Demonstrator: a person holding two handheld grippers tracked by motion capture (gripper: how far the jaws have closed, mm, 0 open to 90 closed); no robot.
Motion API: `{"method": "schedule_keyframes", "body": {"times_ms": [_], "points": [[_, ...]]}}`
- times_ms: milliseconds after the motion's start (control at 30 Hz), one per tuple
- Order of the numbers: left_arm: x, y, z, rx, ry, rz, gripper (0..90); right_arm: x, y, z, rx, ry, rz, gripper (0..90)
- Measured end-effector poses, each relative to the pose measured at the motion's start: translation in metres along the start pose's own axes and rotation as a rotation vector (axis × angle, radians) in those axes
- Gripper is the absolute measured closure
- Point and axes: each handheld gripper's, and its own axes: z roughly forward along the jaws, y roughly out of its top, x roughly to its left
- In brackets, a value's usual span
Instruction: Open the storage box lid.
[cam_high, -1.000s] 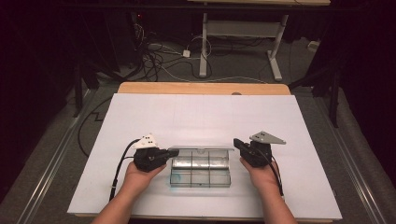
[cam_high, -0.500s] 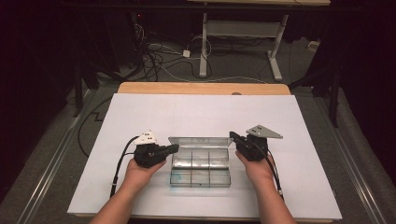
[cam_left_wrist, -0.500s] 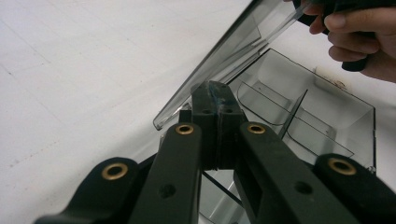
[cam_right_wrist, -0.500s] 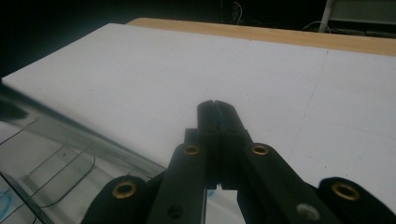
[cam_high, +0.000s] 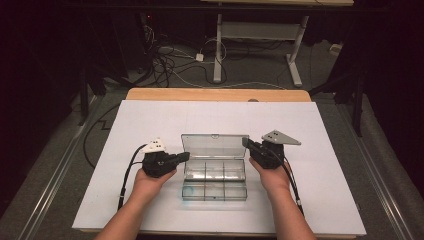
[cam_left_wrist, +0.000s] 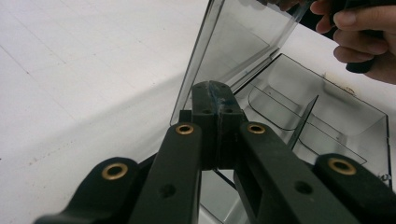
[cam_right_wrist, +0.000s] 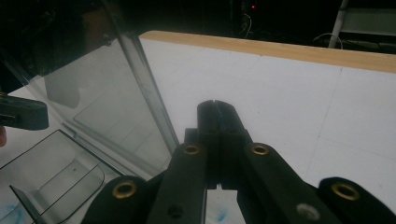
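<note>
A clear plastic compartment box lies on the white table top in front of the person. Its clear lid is raised and stands up from the far edge. My left gripper is shut, its tip at the lid's left edge; in the left gripper view the closed jaws sit against the lid above the empty compartments. My right gripper is shut too, its tip at the lid's right edge. In the right gripper view its jaws lie beside the lid.
A wooden strip borders the white top at the far side. Behind it the floor holds cables and a white desk frame. Bare white surface lies to the left, right and beyond the box.
The lid has swung up from flat on the box to standing open. Both grippers have moved away from the person along with its side edges.
</note>
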Motion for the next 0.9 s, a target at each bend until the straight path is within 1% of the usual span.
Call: {"method": "schedule_keyframes", "body": {"times_ms": [200, 267, 333, 567, 633, 733, 800, 833, 900], "points": [[0.000, 0.000, -0.002, -0.002, 0.006, 0.000, 87.7, -0.002, 0.001, 0.004, -0.002, -0.011, 0.006, 90.0], [-0.001, 0.000, -0.003, 0.000, 0.009, 0.009, 87.7, -0.003, 0.001, 0.006, -0.001, -0.012, 0.008, 90.0], [-0.001, 0.001, -0.004, -0.003, 0.009, 0.009, 87.7, -0.004, 0.001, 0.007, 0.000, -0.014, 0.010, 90.0], [-0.001, 0.002, -0.016, -0.019, 0.018, 0.013, 87.7, -0.006, 0.002, 0.011, 0.002, -0.016, 0.013, 90.0], [0.000, 0.002, -0.018, -0.023, 0.032, 0.014, 87.7, -0.007, 0.002, 0.012, 0.003, -0.015, 0.013, 90.0], [0.004, 0.001, -0.021, -0.029, 0.064, -0.002, 87.7, -0.007, 0.002, 0.013, 0.005, -0.017, 0.011, 90.0], [0.008, 0.000, -0.019, -0.008, 0.103, -0.018, 87.7, -0.008, 0.003, 0.013, 0.005, -0.017, 0.009, 90.0], [0.011, -0.001, -0.017, 0.000, 0.112, -0.036, 87.7, -0.008, 0.003, 0.013, 0.004, -0.015, 0.008, 90.0], [0.015, -0.001, -0.012, 0.008, 0.125, -0.045, 87.7, -0.009, 0.003, 0.014, 0.004, -0.015, 0.007, 90.0]]}}
